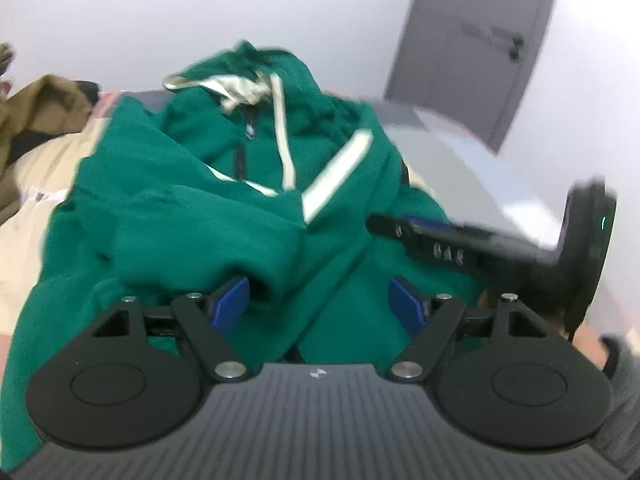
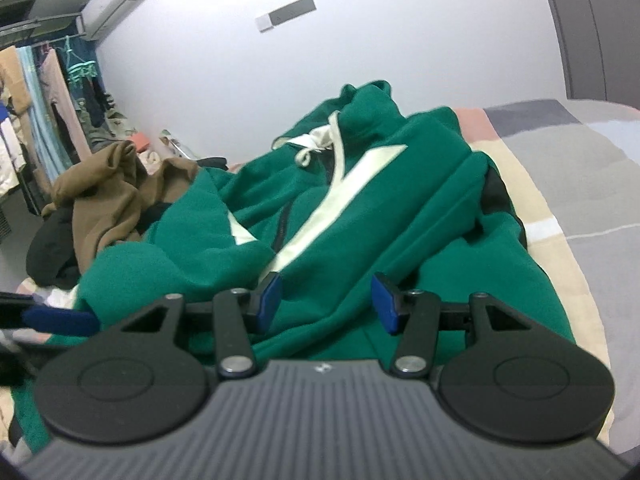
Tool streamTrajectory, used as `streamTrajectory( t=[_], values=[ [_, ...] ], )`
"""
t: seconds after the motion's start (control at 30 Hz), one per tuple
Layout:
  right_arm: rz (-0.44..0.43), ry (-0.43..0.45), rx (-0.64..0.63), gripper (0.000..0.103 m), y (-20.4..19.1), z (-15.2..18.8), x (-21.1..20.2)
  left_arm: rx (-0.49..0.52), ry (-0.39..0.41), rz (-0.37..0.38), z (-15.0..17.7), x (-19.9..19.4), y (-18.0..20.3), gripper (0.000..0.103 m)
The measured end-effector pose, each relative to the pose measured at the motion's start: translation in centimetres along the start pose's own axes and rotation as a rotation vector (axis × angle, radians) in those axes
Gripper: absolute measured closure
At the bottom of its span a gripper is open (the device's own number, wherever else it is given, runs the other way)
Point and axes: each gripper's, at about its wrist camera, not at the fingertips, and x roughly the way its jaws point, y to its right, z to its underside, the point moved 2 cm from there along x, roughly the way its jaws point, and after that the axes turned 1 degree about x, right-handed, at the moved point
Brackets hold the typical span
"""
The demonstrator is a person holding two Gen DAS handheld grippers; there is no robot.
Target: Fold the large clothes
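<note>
A large green hoodie [image 1: 168,216] with white stripes and a white drawstring lies spread and rumpled on the bed, hood at the far end. My left gripper [image 1: 320,302] hovers low over its near part, open wide, with green cloth below its blue pads but none pinched. My right gripper [image 1: 472,252] reaches in from the right, just above the hoodie. In the right wrist view the hoodie [image 2: 360,208] fills the middle. The right gripper [image 2: 327,302] stands open about halfway, with a ridge of green fabric running under the gap and the pads not pressing it. One blue left finger [image 2: 60,320] shows at the left edge.
A brown garment [image 2: 108,200] and black clothes [image 2: 52,248] are piled at the bed's far left. The patchwork bedspread [image 2: 580,184] lies bare to the right. A loaded clothes rack [image 2: 40,100] stands by the left wall, and a grey door [image 1: 480,40] is behind the bed.
</note>
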Motion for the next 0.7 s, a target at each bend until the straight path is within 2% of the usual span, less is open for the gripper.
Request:
streamTrajectory(
  t=[0.1,0.17,0.23,0.4,0.5,0.6,0.7],
  values=[
    [-0.012,0.017,-0.033,0.050,-1.3,-0.2,-0.7,-0.115,0.018,-0.024,0.0,-1.6,-2.6,0.022],
    [-0.035,0.025,-0.050,0.041,-2.2,-0.2,-1.1,-0.203,0.040,-0.029,0.0,-2.5,-4.8,0.022],
    [-0.064,0.015,-0.077,0.037,-3.4,-0.2,-1.3,-0.264,0.061,-0.056,-0.2,-3.2,-6.9,0.022],
    [-0.179,0.018,-0.169,0.037,-7.6,0.1,-1.6,-0.414,0.075,-0.052,-0.1,-3.1,-11.5,0.023],
    [-0.212,0.023,-0.265,0.032,-10.4,1.1,-1.7,-0.420,0.079,-0.079,-0.3,-3.1,-12.7,0.023],
    [-0.170,0.037,-0.360,0.031,-12.4,2.5,-1.4,-0.394,0.079,-0.117,-0.6,-2.9,-13.2,0.023],
    [-0.135,0.062,-0.451,0.031,-13.8,3.2,-0.2,-0.375,0.078,-0.121,-0.7,-2.5,-13.5,0.023]
  ],
)
